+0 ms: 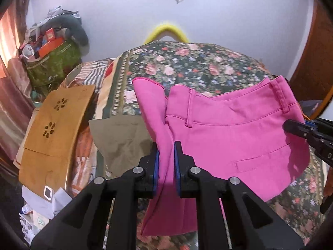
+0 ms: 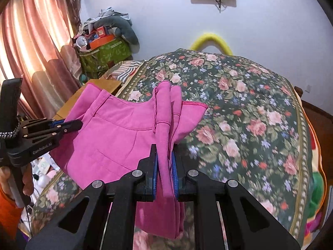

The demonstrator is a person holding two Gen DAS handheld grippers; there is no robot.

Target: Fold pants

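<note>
Pink pants hang stretched between my two grippers above a bed with a floral cover. My left gripper is shut on a bunched end of the waistband, with cloth hanging below it. In the left wrist view my right gripper grips the other end at the right edge. In the right wrist view my right gripper is shut on bunched pink cloth of the pants, and my left gripper clamps the waistband at the left. The legs hang down out of sight.
An olive garment lies on the bed under the pants. A brown wooden board leans at the bed's left side. A green bag piled with clutter stands by pink curtains. The floral bed cover spreads to the right.
</note>
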